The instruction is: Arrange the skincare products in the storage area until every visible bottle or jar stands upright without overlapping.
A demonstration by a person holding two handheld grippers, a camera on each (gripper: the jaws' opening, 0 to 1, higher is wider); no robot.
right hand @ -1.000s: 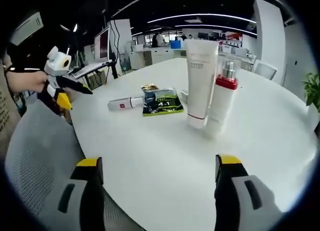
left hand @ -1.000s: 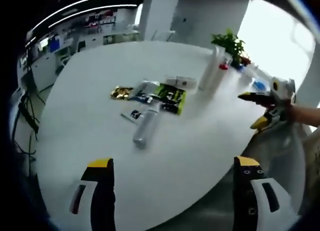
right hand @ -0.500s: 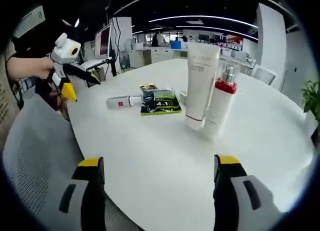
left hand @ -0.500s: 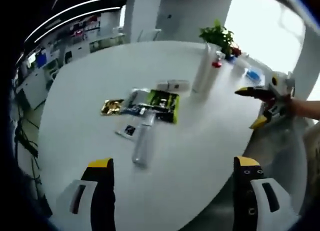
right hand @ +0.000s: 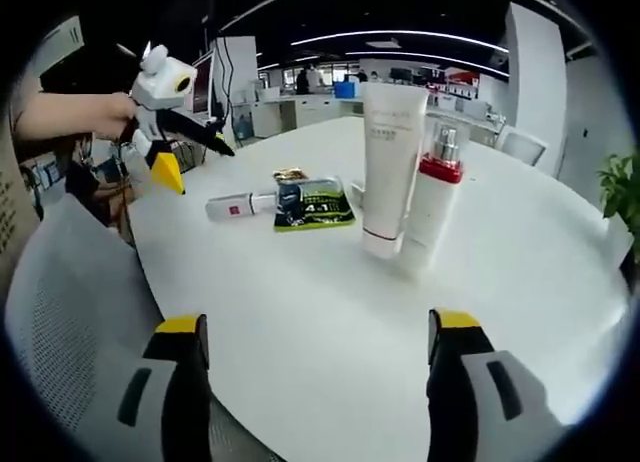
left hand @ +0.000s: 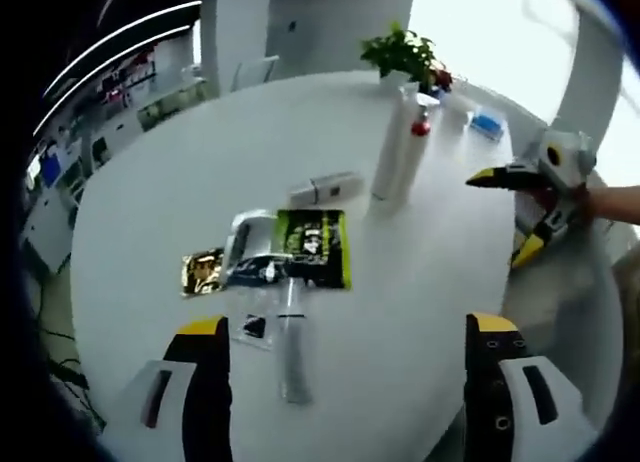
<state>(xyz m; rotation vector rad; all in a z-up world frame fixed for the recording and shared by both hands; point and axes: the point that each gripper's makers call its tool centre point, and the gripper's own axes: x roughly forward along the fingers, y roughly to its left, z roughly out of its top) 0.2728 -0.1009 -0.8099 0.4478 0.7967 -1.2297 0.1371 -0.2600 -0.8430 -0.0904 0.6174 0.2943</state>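
On the round white table (right hand: 330,332), a tall white tube (right hand: 388,167) stood upright on its cap, and a white pump bottle with a red collar (right hand: 432,207) stood upright just beside it, the two touching or nearly so. On the side of the tube away from the bottle, a green sachet (right hand: 314,205) lay flat with a darker sachet (right hand: 290,199) overlapping its edge, and beyond those a slim white tube (right hand: 238,206) lay on its side.

In the left gripper view the tall tube (left hand: 392,152) and pump bottle (left hand: 413,147) stood behind the sachets; a small white box (left hand: 325,189) lay near the tube's foot. The green sachet (left hand: 312,247) lay nearer the camera than the tube, a gold sachet (left hand: 203,270) beside it, and the slim tube (left hand: 291,347) lay flat nearer still. A potted plant (left hand: 403,54) stood at the table's far edge, behind the tall tube.

The left gripper (left hand: 345,382) had its jaws wide and held nothing. The right gripper (right hand: 310,382) was likewise spread wide and empty over the near table edge, short of the tall tube.
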